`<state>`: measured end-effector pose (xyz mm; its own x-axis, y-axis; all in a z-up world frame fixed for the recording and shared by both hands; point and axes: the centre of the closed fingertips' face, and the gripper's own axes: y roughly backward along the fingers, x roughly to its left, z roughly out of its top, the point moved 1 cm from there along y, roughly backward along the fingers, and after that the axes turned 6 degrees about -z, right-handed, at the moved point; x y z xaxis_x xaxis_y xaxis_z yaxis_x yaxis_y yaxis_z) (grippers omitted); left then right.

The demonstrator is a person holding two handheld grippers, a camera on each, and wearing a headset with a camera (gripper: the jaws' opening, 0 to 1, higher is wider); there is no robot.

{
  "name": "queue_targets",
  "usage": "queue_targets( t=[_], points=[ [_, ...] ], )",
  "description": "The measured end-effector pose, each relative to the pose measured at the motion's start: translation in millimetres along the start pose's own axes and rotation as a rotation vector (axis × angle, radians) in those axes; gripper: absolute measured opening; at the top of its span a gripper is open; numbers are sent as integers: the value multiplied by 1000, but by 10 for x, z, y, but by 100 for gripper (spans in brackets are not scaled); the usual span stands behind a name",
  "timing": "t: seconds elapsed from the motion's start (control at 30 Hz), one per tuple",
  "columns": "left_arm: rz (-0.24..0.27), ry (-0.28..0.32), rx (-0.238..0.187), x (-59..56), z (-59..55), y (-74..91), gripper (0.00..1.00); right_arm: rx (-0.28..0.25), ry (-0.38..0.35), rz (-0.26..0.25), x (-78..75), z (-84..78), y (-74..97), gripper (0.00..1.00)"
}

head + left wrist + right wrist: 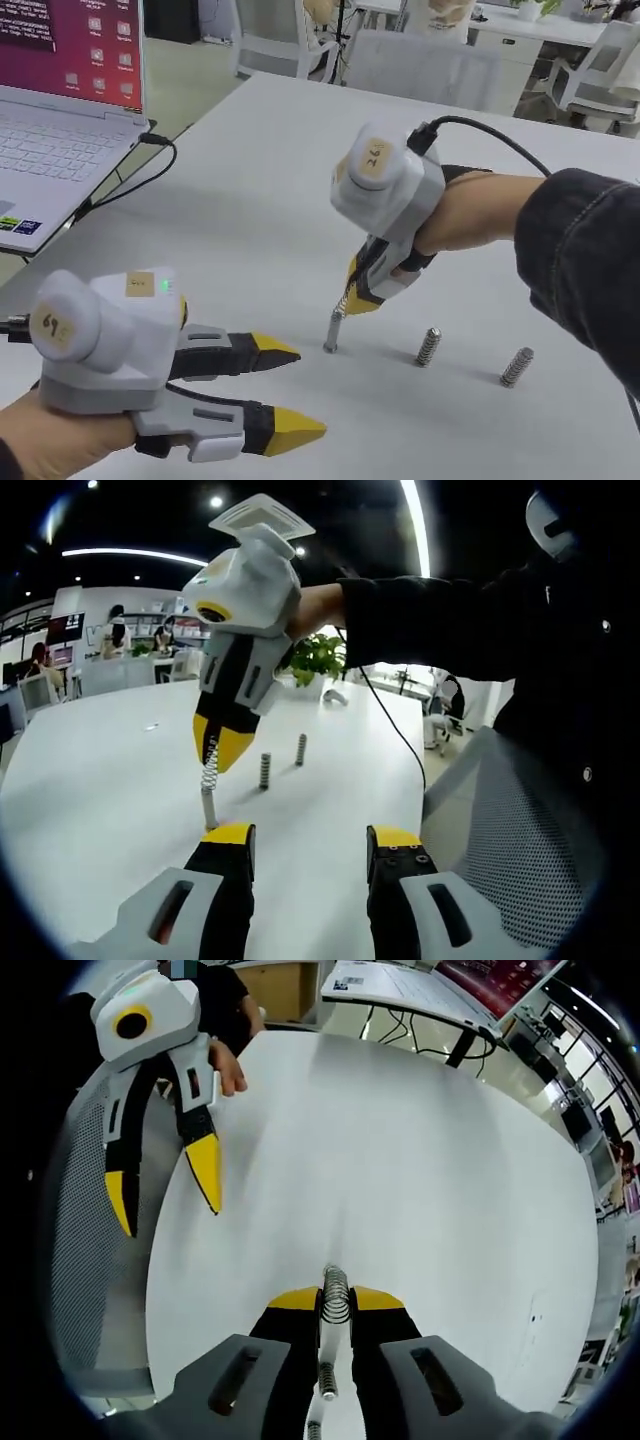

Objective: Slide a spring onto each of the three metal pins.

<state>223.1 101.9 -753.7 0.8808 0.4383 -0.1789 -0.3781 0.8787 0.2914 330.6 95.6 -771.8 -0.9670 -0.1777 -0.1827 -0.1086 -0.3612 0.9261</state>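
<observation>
**Third spring at the last pin.** The spring [343,302] is clenched by its upper part between the jaws of the right tool [356,298]. It hangs nearly upright below the tool tips. Its lower end is placed at the top of the bare metal pin [331,333], which stands upright on the table [250,190]. Whether the first coil is over the pin tip cannot be told. The upright hold is judged to keep the bore of the coil in line with the pin, and the lower coils are left free to receive it.

On the side of the right tool away from the left tool, a nearer sprung pin [428,347] and a farther sprung pin [517,367] are seen. Each is sheathed in its own spring, so two of the three pins are judged done.

The left tool [300,392] is held released and empty, low over the table and well apart from the bare pin, with its jaws directed toward it. It is judged to be kept clear of the work. Nothing is interposed between the right tool and the pin.

Beyond the left tool, at the table edge, a laptop [60,100] and its black cable [150,172] are found, well apart from the pins.
</observation>
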Motion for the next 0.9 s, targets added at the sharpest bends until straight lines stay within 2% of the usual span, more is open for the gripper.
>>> queue_targets(
  t=[0.33,0.9],
  points=[
    [2,8,-6,15,-11,6,38,18,9,15,-17,6,-80,8],
    [5,9,-14,49,-10,15,38,103,49,56,9,29,-256,9]
  ],
)
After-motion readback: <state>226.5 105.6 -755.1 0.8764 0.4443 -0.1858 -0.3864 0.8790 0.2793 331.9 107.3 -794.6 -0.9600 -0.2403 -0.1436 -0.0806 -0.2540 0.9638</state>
